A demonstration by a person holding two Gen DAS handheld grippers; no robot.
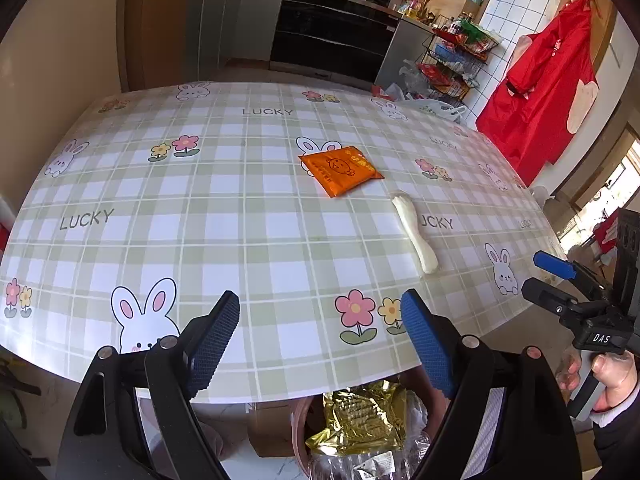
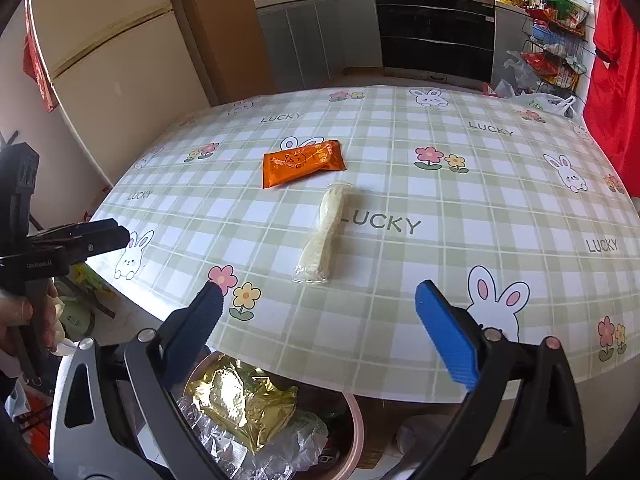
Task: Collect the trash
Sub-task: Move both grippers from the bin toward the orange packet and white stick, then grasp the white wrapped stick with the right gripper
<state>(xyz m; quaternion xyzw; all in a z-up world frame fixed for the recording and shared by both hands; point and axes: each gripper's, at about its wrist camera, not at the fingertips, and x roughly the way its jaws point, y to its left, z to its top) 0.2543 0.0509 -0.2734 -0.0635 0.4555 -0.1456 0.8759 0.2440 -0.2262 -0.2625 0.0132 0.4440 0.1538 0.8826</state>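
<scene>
1. Nearest, below the table edge: a bin (image 2: 356, 412) holding a gold foil bag (image 2: 244, 404) and clear plastic wrap (image 2: 224, 452).
2. Above the bin, left gripper (image 1: 320, 344) and right gripper (image 2: 316, 332), both released, jaws wide, nothing between.
3. On the checked tablecloth (image 2: 400, 280), a wrapped plastic fork (image 2: 324, 236).
4. Just beyond the fork, apart from it, an orange packet (image 2: 302, 162).
5. Farthest, kitchen counter and oven (image 2: 436, 36).

An orange packet (image 2: 303, 163) lay flat mid-tabletop; just nearer me lay a wrapped white fork (image 2: 325, 232); a gold wrapper (image 2: 244, 404) filled the bin (image 2: 357, 420).
</scene>
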